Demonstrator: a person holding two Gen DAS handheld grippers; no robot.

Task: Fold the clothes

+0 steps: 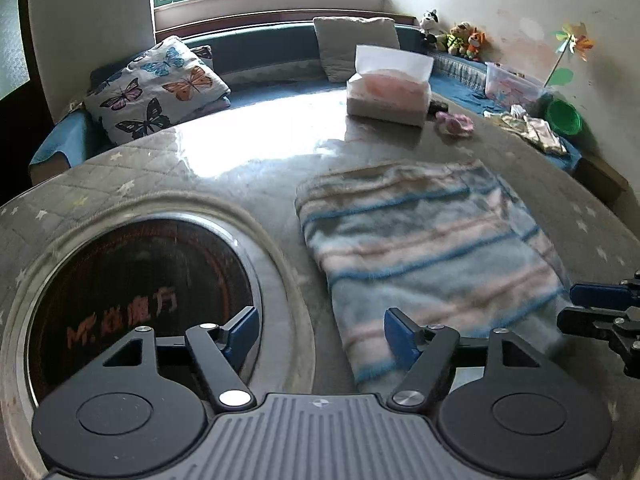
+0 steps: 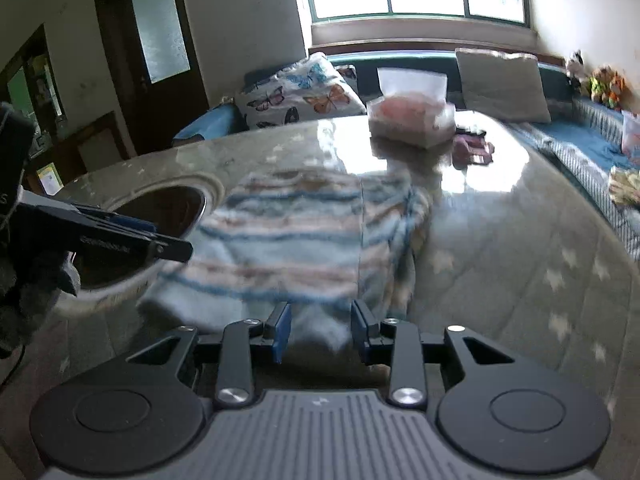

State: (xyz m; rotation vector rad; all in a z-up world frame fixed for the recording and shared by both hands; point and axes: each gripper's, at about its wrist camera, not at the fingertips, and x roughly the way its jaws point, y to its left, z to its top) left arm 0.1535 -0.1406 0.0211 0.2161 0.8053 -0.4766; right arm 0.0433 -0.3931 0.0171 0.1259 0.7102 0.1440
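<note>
A folded striped garment [image 1: 432,248], pale blue with pink and dark blue stripes, lies flat on the quilted table. It also shows in the right wrist view [image 2: 296,240]. My left gripper [image 1: 320,330] is open and empty, just in front of the garment's near left edge. My right gripper [image 2: 320,328] is open, its fingers astride the garment's near edge without clamping it. The right gripper also shows at the right edge of the left wrist view [image 1: 600,308]. The left gripper shows at the left of the right wrist view [image 2: 132,236].
A round glass-topped opening [image 1: 136,300] sits in the table left of the garment. A tissue box [image 1: 388,92] and a small pink item [image 1: 454,124] stand at the far side. A bench with cushions [image 1: 152,84] and toys [image 1: 460,38] runs behind the table.
</note>
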